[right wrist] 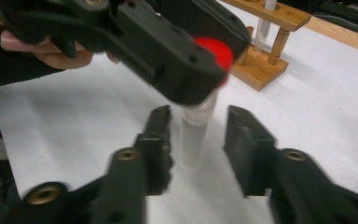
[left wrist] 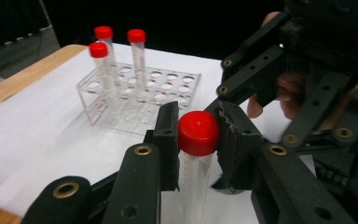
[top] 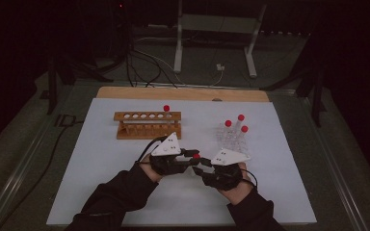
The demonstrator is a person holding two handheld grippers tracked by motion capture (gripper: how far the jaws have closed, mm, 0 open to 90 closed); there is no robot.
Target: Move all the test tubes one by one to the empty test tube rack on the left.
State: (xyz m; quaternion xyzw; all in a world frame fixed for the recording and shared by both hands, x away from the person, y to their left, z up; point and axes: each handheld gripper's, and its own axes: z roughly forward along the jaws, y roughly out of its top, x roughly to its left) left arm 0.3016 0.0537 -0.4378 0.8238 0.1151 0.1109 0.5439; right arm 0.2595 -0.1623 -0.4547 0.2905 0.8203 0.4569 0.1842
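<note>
tube (right wrist: 196,135) blurred, cap (right wrist: 216,52) half hidden by tongs

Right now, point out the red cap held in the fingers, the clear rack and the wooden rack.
red cap (left wrist: 198,132), left gripper view, on its front face.
clear rack (left wrist: 168,86), left gripper view, on its holed top plate.
wooden rack (top: 144,116), high view, on its top bar.

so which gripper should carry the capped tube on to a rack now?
Left, probably. The left gripper is clamped on the tube's red cap, while the right gripper has its jaws apart on either side of the tube, not pressing it. The wooden rack lies on the left gripper's side.
</note>
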